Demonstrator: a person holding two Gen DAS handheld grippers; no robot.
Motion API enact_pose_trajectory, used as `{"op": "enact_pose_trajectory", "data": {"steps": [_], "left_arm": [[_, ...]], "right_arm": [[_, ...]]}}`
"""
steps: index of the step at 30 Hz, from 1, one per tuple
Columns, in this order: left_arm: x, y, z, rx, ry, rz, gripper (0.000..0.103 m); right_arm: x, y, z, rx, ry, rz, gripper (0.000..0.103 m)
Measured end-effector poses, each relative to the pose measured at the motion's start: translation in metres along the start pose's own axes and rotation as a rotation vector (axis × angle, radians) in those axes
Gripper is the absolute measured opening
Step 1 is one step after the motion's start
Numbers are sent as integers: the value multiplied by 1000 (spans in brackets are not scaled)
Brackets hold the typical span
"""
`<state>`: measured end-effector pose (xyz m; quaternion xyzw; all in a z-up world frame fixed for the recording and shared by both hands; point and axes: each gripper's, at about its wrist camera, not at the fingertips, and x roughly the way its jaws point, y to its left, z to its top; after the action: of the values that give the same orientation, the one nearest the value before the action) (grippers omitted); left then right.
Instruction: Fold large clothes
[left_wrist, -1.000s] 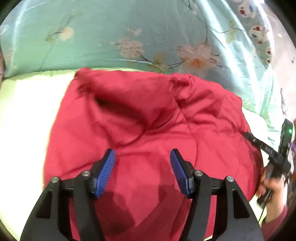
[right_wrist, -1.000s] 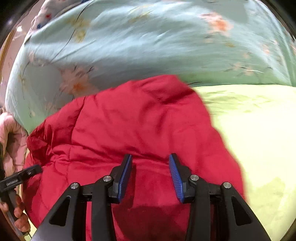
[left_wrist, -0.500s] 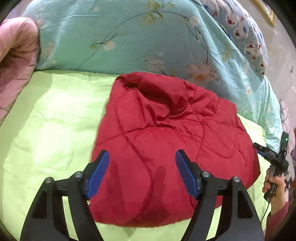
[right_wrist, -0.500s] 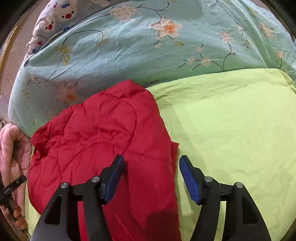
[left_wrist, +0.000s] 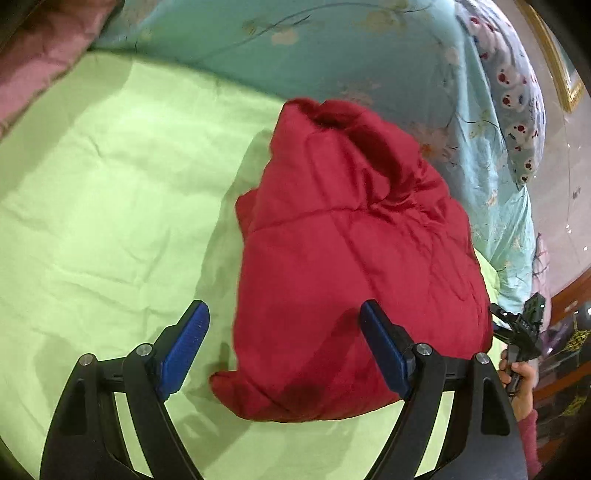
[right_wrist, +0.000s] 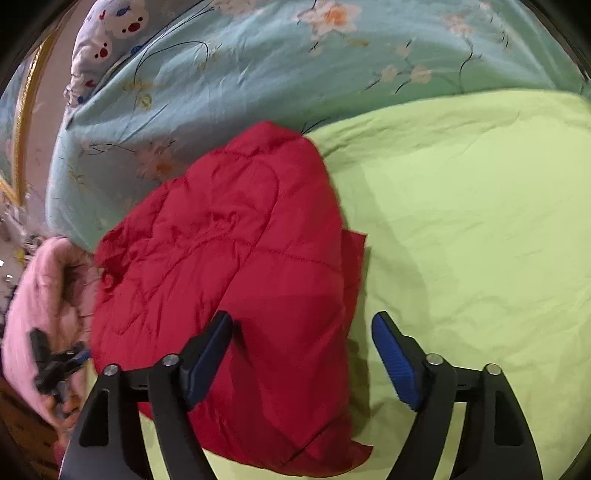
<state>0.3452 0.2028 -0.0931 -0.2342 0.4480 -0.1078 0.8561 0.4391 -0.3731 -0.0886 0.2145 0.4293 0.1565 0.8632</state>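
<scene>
Looking at where you are now, you've pulled both grippers back from the red quilted jacket (left_wrist: 354, 266) compared to a second ago, when the cameras were right on top of it. Your left gripper (left_wrist: 284, 347) is spread wide with nothing between the blue pads (left_wrist: 186, 341), and your right gripper (right_wrist: 301, 356) is just as open and empty; both opened wider as you backed off.

The jacket sits as a compact folded bundle on the green sheet (left_wrist: 103, 206), centre-right in the left view and centre-left in the right one, with its far end up against the floral teal duvet (right_wrist: 258, 70). A pink blanket (right_wrist: 40, 302) shows at the left edge of the right view, just beside the bundle.

My read is the fold is basically done, since you've let go and it's holding its shape. There's a thin flap poking out on the bundle's right edge in the right view, so maybe tuck that if you want it neat.
</scene>
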Motion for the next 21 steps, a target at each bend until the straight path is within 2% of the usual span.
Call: {"op": "enact_pose_trajectory", "data": {"steps": [3, 6, 10, 15, 21], "left_arm": [[10, 15, 0, -51, 35, -89, 84], [15, 24, 1, -79, 47, -145, 85], [28, 31, 3, -106, 67, -154, 103], [53, 39, 7, -179, 116, -253, 103], [77, 33, 13, -224, 145, -324, 103]], "right_arm": [[6, -11, 0, 33, 28, 38, 88], [14, -23, -1, 78, 59, 80, 95], [24, -31, -2, 97, 102, 148, 99], [37, -42, 1, 150, 129, 216, 100], [52, -43, 9, 168, 150, 256, 102]]}}
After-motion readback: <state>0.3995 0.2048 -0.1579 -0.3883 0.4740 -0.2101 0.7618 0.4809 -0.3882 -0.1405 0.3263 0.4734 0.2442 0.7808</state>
